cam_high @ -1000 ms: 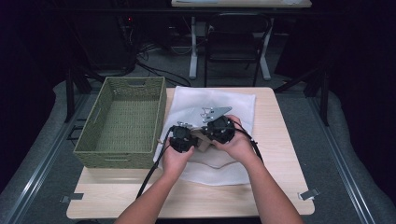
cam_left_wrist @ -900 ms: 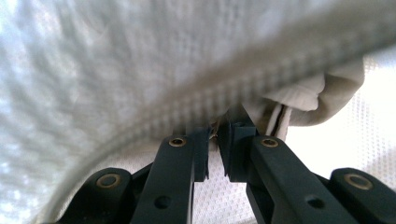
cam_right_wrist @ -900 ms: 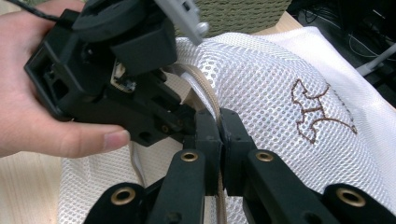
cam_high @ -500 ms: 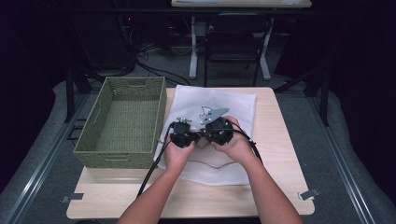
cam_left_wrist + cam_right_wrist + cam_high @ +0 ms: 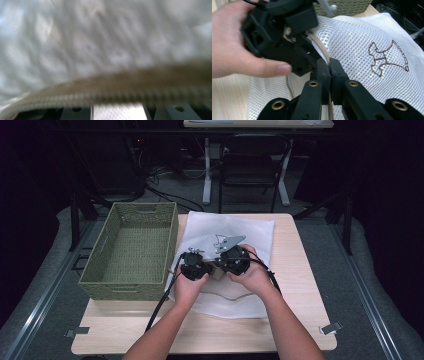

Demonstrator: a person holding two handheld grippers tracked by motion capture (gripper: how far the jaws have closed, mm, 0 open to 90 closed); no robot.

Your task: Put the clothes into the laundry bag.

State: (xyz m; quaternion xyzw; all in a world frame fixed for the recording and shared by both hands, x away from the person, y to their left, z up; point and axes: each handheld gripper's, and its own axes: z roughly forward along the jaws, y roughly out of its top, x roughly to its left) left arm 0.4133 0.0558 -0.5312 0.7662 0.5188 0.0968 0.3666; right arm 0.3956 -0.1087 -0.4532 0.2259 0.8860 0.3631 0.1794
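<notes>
A white mesh bag (image 5: pixel 250 232) lies flat on the table, with a brown stitched emblem (image 5: pixel 387 58) on it. A beige cord (image 5: pixel 322 48) runs along the bag's edge. My right gripper (image 5: pixel 329 62) is shut on that cord. My left gripper (image 5: pixel 202 269) sits close beside the right gripper (image 5: pixel 222 267) over the bag's near half. In the left gripper view the picture is blurred. The beige cord (image 5: pixel 125 82) crosses just above the jaw bases, which stand wide apart with mesh (image 5: pixel 100 37) between them. The jaw tips are hidden behind the cord.
A green woven basket (image 5: pixel 145 206) stands at the table's left, touching the bag's left side. Bare wooden table (image 5: pixel 300 270) shows to the right and along the near edge. Black cables trail from both grippers toward the front.
Both grippers have shifted slightly toward the near side of the bag and drawn closer together. The bag has stayed in place.
</notes>
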